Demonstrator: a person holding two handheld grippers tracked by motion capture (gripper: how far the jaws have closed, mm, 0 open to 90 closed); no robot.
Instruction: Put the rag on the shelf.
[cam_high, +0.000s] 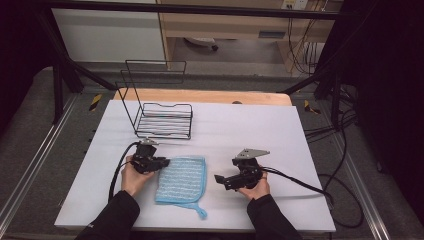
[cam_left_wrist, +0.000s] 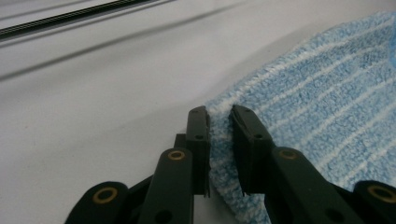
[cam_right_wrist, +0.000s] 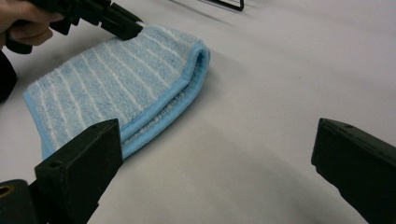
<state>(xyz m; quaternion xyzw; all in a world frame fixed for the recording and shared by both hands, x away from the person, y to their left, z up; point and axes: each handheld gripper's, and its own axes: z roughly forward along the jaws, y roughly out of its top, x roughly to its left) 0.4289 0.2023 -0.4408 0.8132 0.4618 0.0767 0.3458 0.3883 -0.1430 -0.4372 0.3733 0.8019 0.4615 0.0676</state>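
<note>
Left gripper (cam_left_wrist: 219, 116) pinches the far-left corner of the folded blue striped terry cloth (cam_high: 182, 178), which lies flat mid-table. Right gripper (cam_right_wrist: 215, 172) wide open, empty, just right of it. Cloth looks light, limp, grippy; I'd grab edges or corners, expect sag.

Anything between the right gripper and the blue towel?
No: bare white table separates the open right gripper from the blue towel, per the right gripper view.
</note>
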